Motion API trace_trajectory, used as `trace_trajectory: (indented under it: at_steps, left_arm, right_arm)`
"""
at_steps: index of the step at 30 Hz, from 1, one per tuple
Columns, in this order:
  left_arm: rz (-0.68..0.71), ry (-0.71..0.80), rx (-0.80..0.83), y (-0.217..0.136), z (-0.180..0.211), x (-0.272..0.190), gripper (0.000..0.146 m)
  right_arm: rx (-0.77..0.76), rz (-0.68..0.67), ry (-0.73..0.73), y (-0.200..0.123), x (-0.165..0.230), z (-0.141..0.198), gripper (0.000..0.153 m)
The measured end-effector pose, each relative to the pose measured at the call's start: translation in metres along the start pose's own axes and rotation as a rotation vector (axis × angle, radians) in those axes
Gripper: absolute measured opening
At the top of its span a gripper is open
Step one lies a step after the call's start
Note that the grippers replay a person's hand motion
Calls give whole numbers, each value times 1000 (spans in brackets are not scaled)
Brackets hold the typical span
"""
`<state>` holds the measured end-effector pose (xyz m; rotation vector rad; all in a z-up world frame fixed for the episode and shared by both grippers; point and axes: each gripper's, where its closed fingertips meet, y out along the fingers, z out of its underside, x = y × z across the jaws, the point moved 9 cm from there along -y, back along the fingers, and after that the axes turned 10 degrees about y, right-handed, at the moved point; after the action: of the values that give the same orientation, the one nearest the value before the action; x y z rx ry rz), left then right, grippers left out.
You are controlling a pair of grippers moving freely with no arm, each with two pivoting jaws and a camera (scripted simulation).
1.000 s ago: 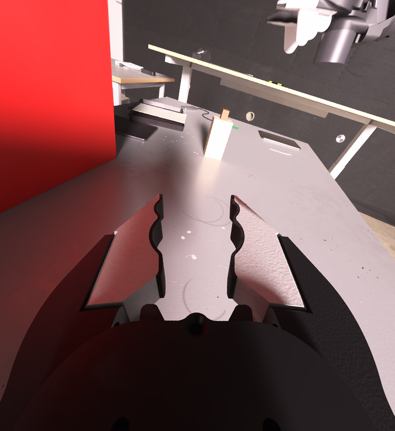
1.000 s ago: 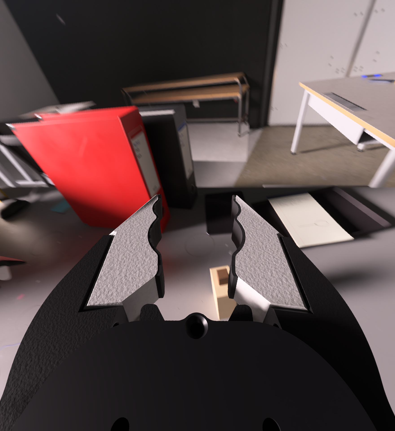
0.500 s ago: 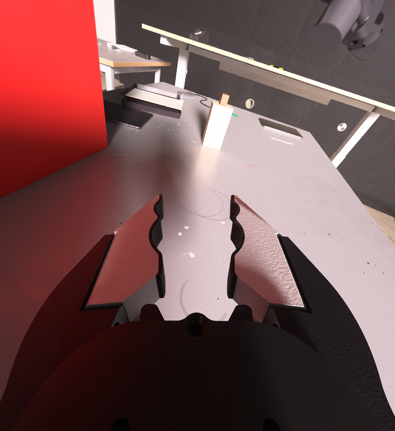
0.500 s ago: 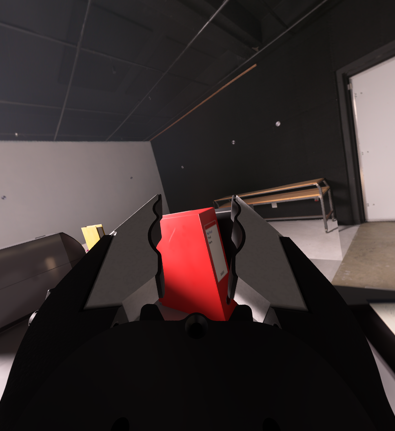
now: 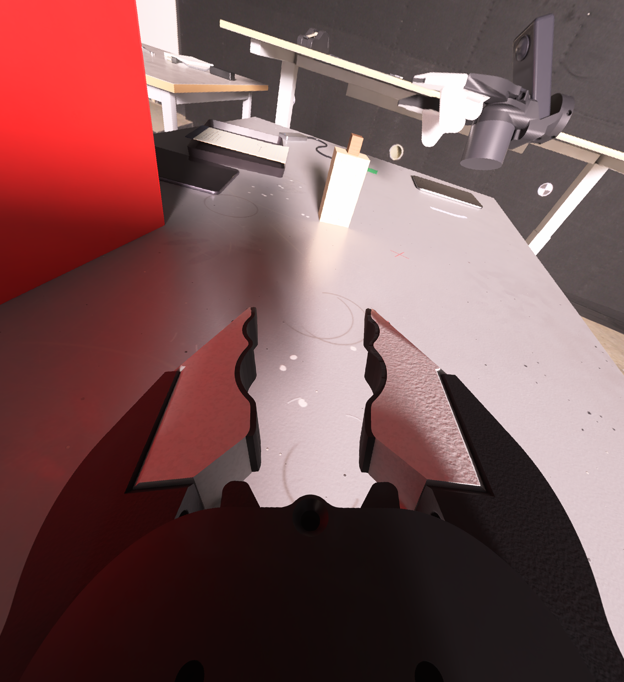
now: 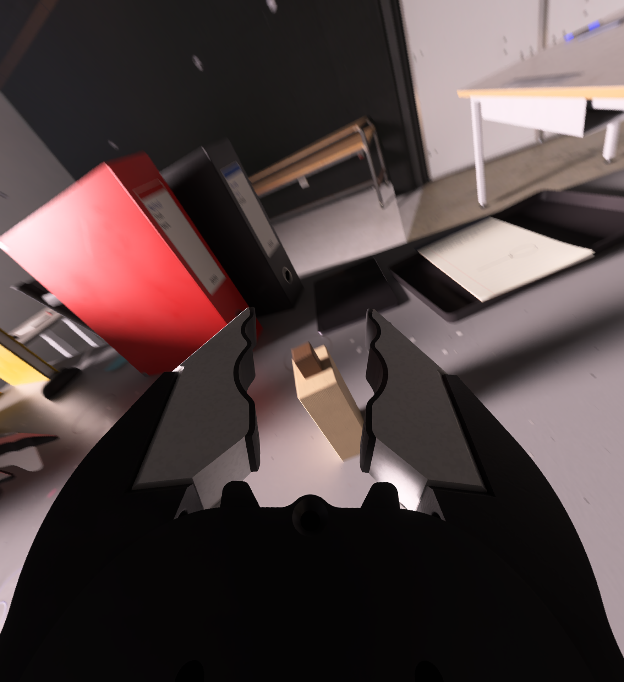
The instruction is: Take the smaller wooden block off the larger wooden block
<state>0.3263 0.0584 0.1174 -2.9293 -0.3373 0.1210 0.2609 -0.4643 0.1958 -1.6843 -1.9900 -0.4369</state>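
Observation:
The larger wooden block (image 5: pixel 342 188) stands upright on the grey table (image 5: pixel 450 295), with the smaller wooden block (image 5: pixel 356 143) on its top. In the right wrist view the larger block (image 6: pixel 329 402) and the smaller block (image 6: pixel 305 360) lie framed between my fingers, some way below. My left gripper (image 5: pixel 309 313) is open and empty, low over the table and well short of the blocks. My right gripper (image 6: pixel 309 315) is open and empty; in the left wrist view it (image 5: pixel 447 110) hovers above and to the right of the blocks.
A red binder (image 5: pixel 52 140) stands close on the left; it shows beside a black binder (image 6: pixel 244 228) in the right wrist view (image 6: pixel 118 265). A dark tray with a notepad (image 6: pixel 502 258) and a dark tablet (image 5: pixel 196 175) lie beyond the blocks. The table edge (image 5: pixel 561 291) runs along the right.
My right gripper, which had swung upward half a second ago, has tilted back down so the blocks are between its fingers again. My left gripper has barely moved.

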Motion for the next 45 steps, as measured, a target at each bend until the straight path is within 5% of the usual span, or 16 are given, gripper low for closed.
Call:
trace_trajectory:
  at_steps: [12,28,37,45]
  left_arm:
    - [8,18,27,6,1,-5,58]
    - [6,22,25,3,1,-5,58]
    - [3,22,17,-2,1,-4,58]
    - [8,12,25,1,4,-2,59]
  right_arm:
    - [515,388,-191,19,-15,46,60]
    - [1014,593,-242,50,-26,62,60]
    - [1062,553,-206,54,-30,53,61]
    - [989,465,-253,21,-4,17,70]
